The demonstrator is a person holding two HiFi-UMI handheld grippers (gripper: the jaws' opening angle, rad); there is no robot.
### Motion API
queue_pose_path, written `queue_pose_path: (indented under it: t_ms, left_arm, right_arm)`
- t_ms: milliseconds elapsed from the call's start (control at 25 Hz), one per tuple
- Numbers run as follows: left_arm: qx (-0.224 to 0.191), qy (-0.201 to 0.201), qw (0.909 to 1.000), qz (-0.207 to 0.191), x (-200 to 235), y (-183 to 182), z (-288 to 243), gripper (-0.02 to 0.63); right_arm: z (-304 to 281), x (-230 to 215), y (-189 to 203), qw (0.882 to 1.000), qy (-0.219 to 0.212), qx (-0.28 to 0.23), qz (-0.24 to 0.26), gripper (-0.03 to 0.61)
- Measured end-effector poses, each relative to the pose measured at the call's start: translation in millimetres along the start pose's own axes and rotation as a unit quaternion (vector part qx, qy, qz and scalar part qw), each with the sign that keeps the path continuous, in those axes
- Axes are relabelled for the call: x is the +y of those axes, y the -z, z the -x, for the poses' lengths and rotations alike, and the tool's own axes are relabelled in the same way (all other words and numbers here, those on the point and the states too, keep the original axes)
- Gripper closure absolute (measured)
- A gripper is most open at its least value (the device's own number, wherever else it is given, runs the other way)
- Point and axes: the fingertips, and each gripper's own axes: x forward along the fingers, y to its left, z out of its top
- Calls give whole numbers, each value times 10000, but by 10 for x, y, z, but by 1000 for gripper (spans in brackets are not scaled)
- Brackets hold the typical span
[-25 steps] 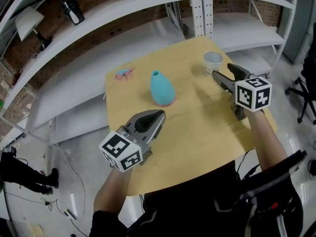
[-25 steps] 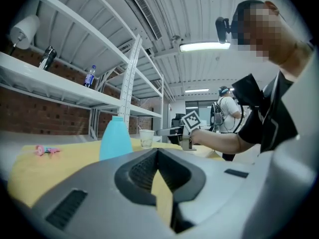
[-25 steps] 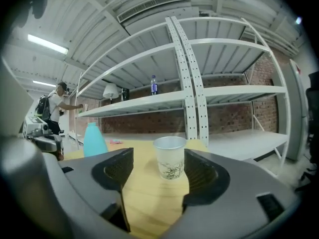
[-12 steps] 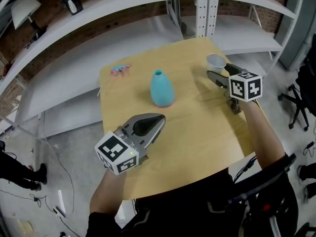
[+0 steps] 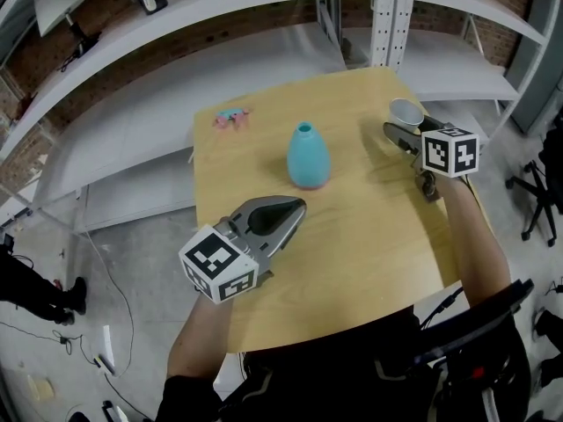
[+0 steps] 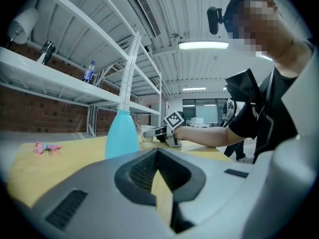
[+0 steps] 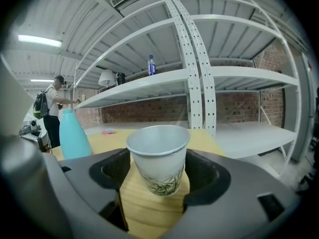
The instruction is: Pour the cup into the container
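A white paper cup [image 5: 405, 110] with a green leaf print stands upright near the table's far right corner. My right gripper [image 5: 403, 124] is open around it. Its jaws have just been opening. In the right gripper view the cup [image 7: 158, 148] sits on the wood between the two pads of the right gripper [image 7: 157, 169], which do not press on it. The container, a light blue narrow-necked vase [image 5: 308, 155], stands mid-table to the cup's left. My left gripper [image 5: 295, 207] hovers shut and empty nearer me, pointing at the vase [image 6: 122, 133].
The wooden table [image 5: 352, 236] carries a small pink object [image 5: 231, 117] at its far left corner. White metal shelving [image 5: 391, 16] runs behind the table. An office chair [image 5: 541, 183] stands at the right, and a person [image 5: 35, 288] is on the floor side at the left.
My right gripper has moved forward and down toward the cup, so that the cup now stands between its jaws. The left gripper has stayed about where it was.
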Motion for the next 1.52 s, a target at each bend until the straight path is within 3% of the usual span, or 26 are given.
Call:
queue_pose_path:
  t_ms: [440,760,1000,1200,1520]
  left_arm:
    - [-14,-79,10000,28,31,-7,13,620]
    - [-13,-293,9996,53,60,3,74,621]
    - [-28,-753,9970,146,174,23,165,621]
    - [-29,-887,9959,171,217,35,217,621]
    - [-30,-1268,9916,244,316,40,279,621]
  right_arm:
    - [12,126,-52,9998,-46,52,183,270]
    - [189,650,-457,9921,-280,-104,1215,270]
    - [247,1109,-694,9762,-394,-103,2130,270]
    - [238,1363,-778,9610,-360,-42,2742,270]
    - [227,1601,-855,9258,-196,165,3771,270]
